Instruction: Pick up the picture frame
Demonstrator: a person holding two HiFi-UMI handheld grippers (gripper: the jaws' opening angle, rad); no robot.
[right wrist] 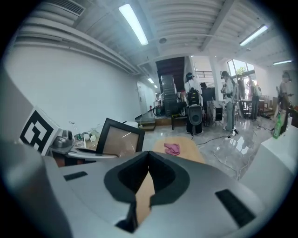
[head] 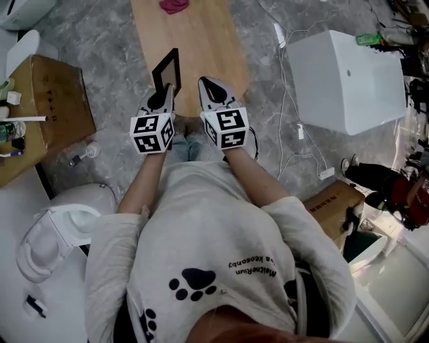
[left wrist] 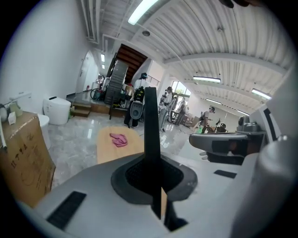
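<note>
The picture frame (head: 166,70) is a small black frame with a brownish pane. It is lifted off the floor, upright, with my left gripper (head: 167,92) shut on its lower edge. In the left gripper view the frame (left wrist: 150,130) shows edge-on as a thin black bar clamped between the jaws of that gripper (left wrist: 151,173). My right gripper (head: 212,87) hangs just right of the frame, shut with nothing in it. In the right gripper view the frame (right wrist: 120,137) stands at the left, apart from the closed right gripper (right wrist: 148,162).
Below lies a long wooden board (head: 201,47) with a pink cloth (head: 174,6) at its far end. A cardboard box (head: 57,100) stands at the left, a white cabinet (head: 348,77) at the right, a white toilet (head: 60,228) near left. Cables (head: 288,100) run over the floor.
</note>
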